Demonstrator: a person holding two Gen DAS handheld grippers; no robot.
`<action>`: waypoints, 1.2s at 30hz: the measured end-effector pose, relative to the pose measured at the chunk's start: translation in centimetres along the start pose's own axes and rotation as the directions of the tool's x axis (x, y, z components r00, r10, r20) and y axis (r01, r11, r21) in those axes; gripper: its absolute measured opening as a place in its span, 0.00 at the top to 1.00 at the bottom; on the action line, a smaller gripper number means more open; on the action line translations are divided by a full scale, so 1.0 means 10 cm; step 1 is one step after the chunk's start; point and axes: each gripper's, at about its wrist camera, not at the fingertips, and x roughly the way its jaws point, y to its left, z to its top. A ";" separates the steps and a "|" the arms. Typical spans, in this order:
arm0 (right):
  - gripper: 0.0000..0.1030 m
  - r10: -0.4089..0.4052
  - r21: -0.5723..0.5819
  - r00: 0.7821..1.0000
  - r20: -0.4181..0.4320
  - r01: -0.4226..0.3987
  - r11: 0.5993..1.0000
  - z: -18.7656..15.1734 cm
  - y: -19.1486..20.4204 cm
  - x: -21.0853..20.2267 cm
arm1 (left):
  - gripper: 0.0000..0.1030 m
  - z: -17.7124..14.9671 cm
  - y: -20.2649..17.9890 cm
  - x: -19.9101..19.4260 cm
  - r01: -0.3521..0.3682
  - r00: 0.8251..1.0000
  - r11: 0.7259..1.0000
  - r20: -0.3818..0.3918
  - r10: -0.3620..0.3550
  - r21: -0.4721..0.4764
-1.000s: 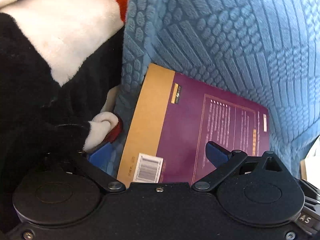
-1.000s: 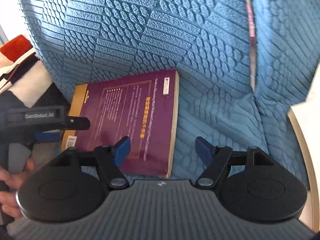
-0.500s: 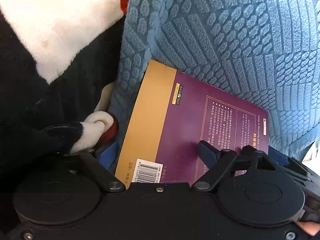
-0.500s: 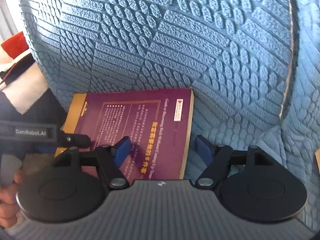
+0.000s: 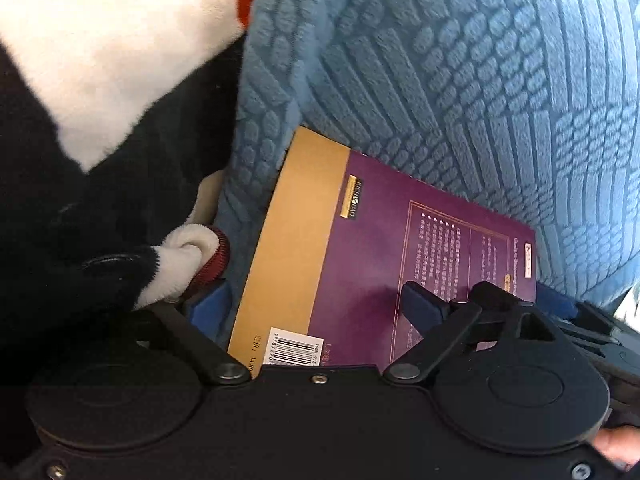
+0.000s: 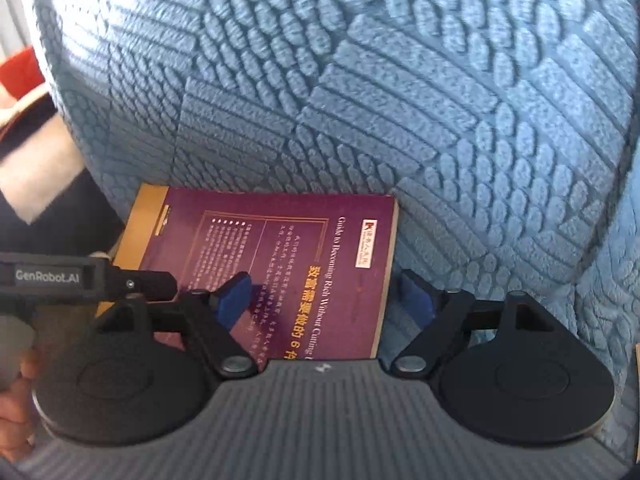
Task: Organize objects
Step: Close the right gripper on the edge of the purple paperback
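— Blue quilted cushion [image 6: 360, 80] behind everything. Nearest?

— Right tongs [image 6: 324, 300], spread and widening, astride the right edge of the purple book [image 6: 280, 264]; not pinching.

— And the left tongs [image 5: 316, 300]?

— Spread too, opening over the book's gold spine side — nothing gripped. Beyond, black-and-white plush toy [image 5: 100, 160] just left of the book.

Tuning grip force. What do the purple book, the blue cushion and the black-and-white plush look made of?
Purple book: paperback, glossy card cover by its sheen, thin edge. Blue cushion: soft matte fabric with raised woven-looking ribs and pebbles, probably chenille or fleece. Black-and-white plush: fuzzy short pile, fibres visible at the colour borders.
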 end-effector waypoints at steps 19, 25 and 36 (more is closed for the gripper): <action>0.17 -0.068 -0.042 0.997 -0.042 0.067 0.997 -0.18 0.35 -0.02 | 0.13 0.02 -0.05 -0.04 -0.041 0.999 0.999 -0.019 0.041 0.004; 0.36 -0.062 0.052 0.998 -0.033 0.064 0.997 -0.13 0.20 -0.07 | 0.36 0.10 0.12 -0.13 -0.038 0.999 0.993 -0.018 0.036 -0.108; 0.49 0.097 0.148 0.995 0.008 -0.097 0.984 0.00 -0.14 -0.45 | 0.52 0.19 0.40 -0.37 0.017 1.000 0.974 0.008 -0.016 -0.225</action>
